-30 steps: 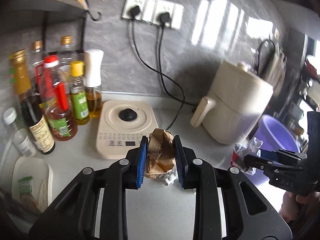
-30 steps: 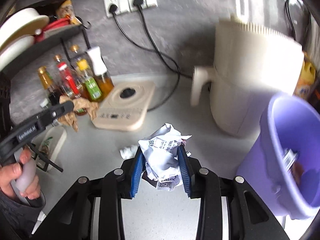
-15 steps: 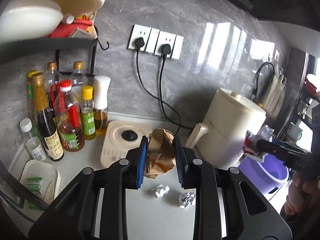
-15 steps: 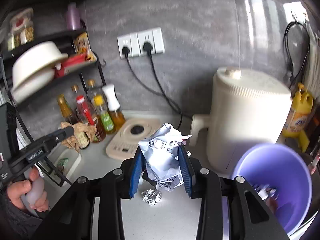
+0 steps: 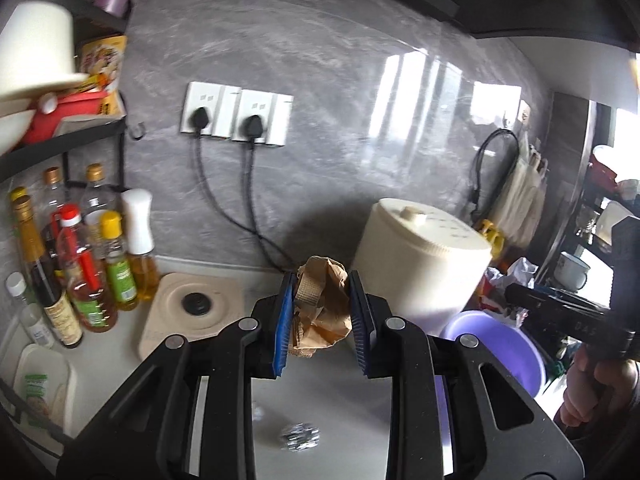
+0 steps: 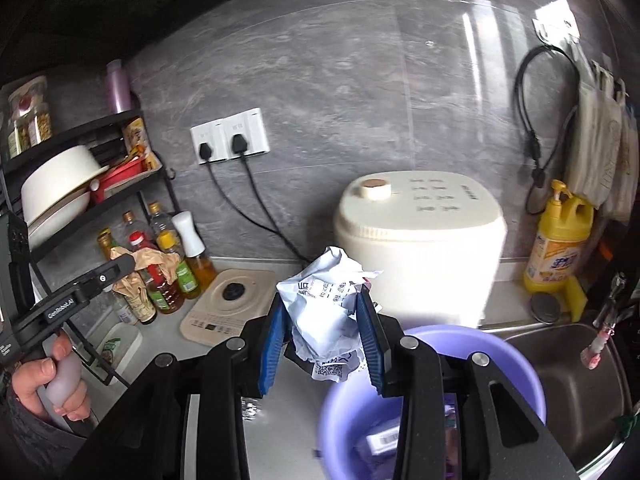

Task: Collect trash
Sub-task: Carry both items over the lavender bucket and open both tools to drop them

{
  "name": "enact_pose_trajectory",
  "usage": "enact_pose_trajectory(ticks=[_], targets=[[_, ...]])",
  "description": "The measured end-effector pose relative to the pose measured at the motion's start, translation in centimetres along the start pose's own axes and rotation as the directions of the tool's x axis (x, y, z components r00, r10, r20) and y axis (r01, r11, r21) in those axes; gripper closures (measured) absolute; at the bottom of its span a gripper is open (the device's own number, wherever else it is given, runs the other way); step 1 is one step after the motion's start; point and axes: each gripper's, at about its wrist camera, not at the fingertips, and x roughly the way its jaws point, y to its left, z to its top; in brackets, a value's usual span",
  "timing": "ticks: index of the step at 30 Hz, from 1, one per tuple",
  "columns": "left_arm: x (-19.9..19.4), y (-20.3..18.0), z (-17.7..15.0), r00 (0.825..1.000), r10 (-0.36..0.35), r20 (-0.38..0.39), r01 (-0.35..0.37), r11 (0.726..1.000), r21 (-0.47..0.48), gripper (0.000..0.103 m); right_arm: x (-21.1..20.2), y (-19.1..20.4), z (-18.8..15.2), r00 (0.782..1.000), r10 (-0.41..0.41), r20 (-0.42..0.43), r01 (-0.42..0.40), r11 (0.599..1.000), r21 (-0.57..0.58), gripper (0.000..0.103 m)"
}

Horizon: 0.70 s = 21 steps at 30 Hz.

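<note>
Left wrist view: left gripper clamped on brown paper wad, lifted since a second ago — foil ball left on counter at 6 o'clock. Right gripper clamped on white paper wad, now above purple bin (5 o'clock) — drop looks near. Bin contents blurred, mostly hidden.
</note>
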Motion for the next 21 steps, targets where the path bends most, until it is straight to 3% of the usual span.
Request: enact_pose_trajectory(ticks=[11, 14, 15, 16, 21], targets=[[2.1, -7.7, 0.0, 0.998, -0.061, -0.016, 0.061, 0.997, 0.040, 0.077, -1.6, -7.9, 0.3, 1.000, -0.010, 0.017, 0.009, 0.998, 0.065, 0.067], [2.8, -9.8, -0.2, 0.998, -0.059, -0.032, 0.061, 0.996, 0.062, 0.077, -1.2, -9.4, -0.1, 0.999, 0.042, -0.011, -0.041, 0.995, 0.085, 0.057], [2.9, -10.4, -0.2, 0.998, -0.059, -0.036, 0.061, 0.996, 0.067, 0.077, -1.0, -9.6, -0.4, 0.998, 0.057, -0.028, -0.054, 0.995, 0.084, 0.039], [3.0, -10.9, -0.3, 0.997, -0.059, -0.040, 0.062, 0.995, 0.073, 0.077, -0.9, -9.9, -0.9, 0.998, 0.055, -0.040, -0.052, 0.996, 0.074, 0.029], [2.7, -13.7, -0.6, 0.996, -0.065, -0.053, 0.070, 0.992, 0.101, 0.077, -1.2, -12.3, -2.2, 0.998, 0.042, -0.051, -0.036, 0.993, 0.115, 0.026]])
